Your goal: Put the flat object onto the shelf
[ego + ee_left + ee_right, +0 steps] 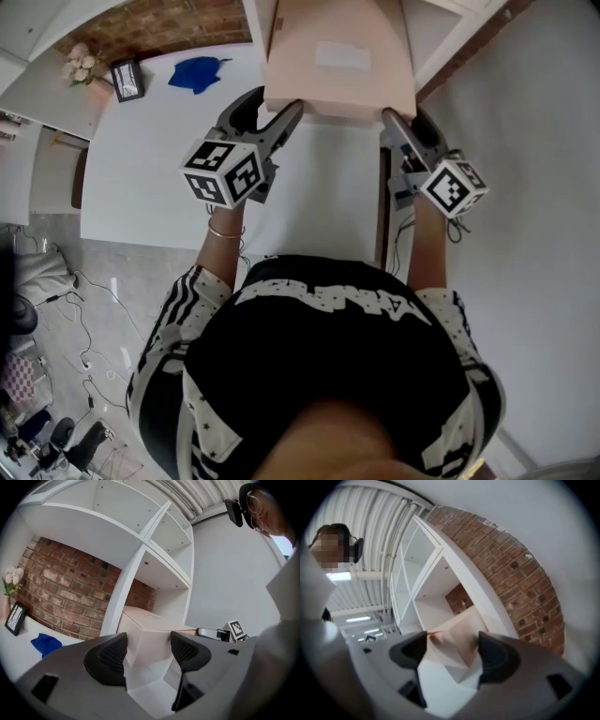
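One pale pink flat cardboard box (pixel 337 56) lies partly inside one compartment of the white shelf unit (pixel 132 573). Two grippers, the left gripper (pixel 149 653) and the right gripper (pixel 452 651), each clamp one near corner.

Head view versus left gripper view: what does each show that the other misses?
Only the head view shows the grey floor strewn with cables. Only the left gripper view shows the ribbed white ceiling and the person's black headset. Both show the pale pink flat box, the blue cloth, the black picture frame and the brick wall.
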`<state>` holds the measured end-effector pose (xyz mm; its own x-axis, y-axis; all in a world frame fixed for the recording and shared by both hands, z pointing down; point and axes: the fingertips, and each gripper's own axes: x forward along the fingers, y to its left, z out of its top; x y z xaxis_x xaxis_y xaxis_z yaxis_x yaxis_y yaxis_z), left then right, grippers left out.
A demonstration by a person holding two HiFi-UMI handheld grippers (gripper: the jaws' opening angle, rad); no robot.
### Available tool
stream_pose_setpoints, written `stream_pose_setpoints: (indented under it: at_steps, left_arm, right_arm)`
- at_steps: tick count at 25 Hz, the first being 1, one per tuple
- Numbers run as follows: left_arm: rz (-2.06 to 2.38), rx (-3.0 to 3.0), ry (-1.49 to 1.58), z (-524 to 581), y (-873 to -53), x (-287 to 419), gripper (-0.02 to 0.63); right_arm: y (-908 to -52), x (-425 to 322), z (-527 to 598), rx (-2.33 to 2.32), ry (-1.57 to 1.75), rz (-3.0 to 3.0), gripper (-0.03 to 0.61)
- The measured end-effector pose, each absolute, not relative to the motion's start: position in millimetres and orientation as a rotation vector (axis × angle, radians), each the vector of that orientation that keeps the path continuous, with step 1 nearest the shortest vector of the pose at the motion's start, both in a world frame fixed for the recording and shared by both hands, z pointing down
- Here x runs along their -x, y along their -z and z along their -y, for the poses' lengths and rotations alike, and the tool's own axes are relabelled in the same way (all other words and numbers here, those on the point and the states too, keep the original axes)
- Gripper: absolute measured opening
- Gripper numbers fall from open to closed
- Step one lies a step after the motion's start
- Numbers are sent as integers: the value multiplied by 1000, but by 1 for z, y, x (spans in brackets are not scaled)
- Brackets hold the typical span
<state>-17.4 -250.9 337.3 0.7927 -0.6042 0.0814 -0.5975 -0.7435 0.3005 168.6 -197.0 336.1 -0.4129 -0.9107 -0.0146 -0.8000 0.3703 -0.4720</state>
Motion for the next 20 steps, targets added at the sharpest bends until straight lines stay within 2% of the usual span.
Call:
stream_pose_setpoints:
  at_steps: [20]
  left_arm:
    - [967, -2651, 17, 267, -338, 11, 310]
  right_arm:
    - [-338, -175, 213, 1557, 593, -2311, 356]
